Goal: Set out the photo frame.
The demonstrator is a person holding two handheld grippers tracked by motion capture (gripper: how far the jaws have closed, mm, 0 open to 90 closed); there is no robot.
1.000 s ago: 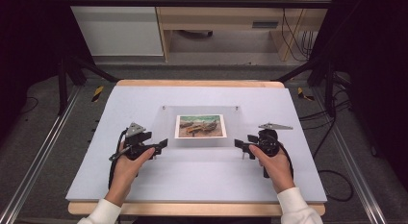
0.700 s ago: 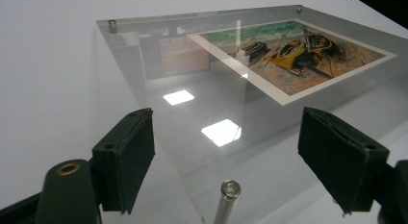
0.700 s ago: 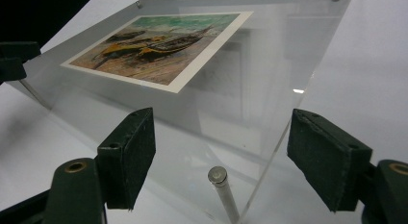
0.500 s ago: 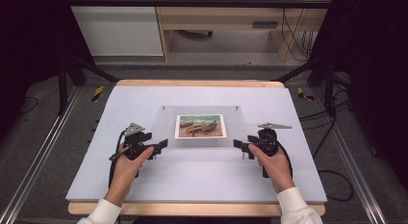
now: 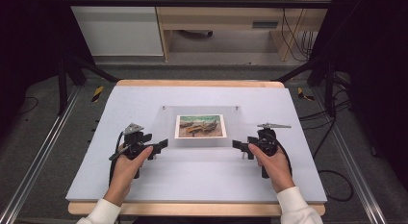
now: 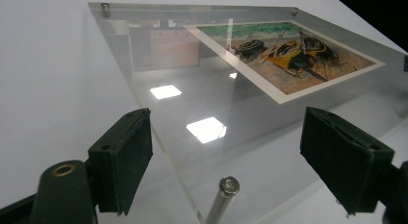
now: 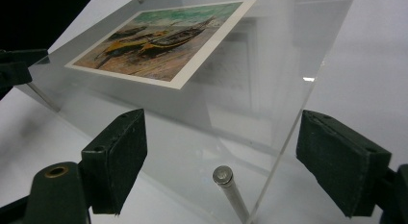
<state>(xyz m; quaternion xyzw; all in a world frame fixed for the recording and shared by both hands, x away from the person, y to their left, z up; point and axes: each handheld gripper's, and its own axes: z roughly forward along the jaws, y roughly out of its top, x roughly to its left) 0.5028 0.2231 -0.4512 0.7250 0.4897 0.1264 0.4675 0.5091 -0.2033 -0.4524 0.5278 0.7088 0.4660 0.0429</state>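
Left gripper: my jaws have just been opening, wide, gripping nothing.
Right gripper: same, wide, empty.
Acrylic frame: flat between them, a near corner between each pair of jaws.

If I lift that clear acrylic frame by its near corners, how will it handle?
The acrylic frame looks rigid, so it should lift flat without sagging. Its glossy faces reflect the lights, so pads may slip. The left gripper and right gripper straddle its corners with jaws open.
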